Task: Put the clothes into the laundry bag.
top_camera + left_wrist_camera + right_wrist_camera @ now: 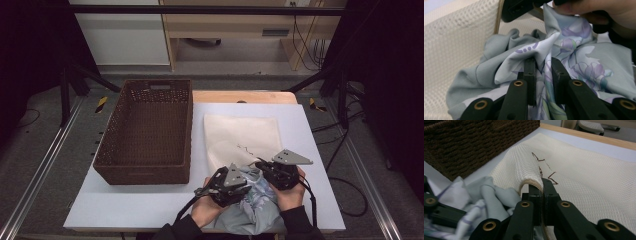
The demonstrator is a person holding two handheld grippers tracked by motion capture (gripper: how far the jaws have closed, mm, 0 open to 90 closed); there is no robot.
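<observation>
A pale lavender-grey mat [150,200] covers the table, with a strip of bare wooden tabletop [245,96] at its far edge in the upper middle of the high view. Around it lie grey floor, metal rails [35,175] at both sides, dark curtains and loose cables at the right, and a wooden bench frame across the top. A dark brown wicker basket [145,170] stands left of centre. Right of it lies a cream mesh laundry bag [240,135], and at its near end, low in the frame, a crumpled grey-blue floral garment [584,57]. The left gripper [543,67] pinches a fold of that garment. The right gripper [542,185] is pressed together on the bag's banded edge, holding it raised.
</observation>
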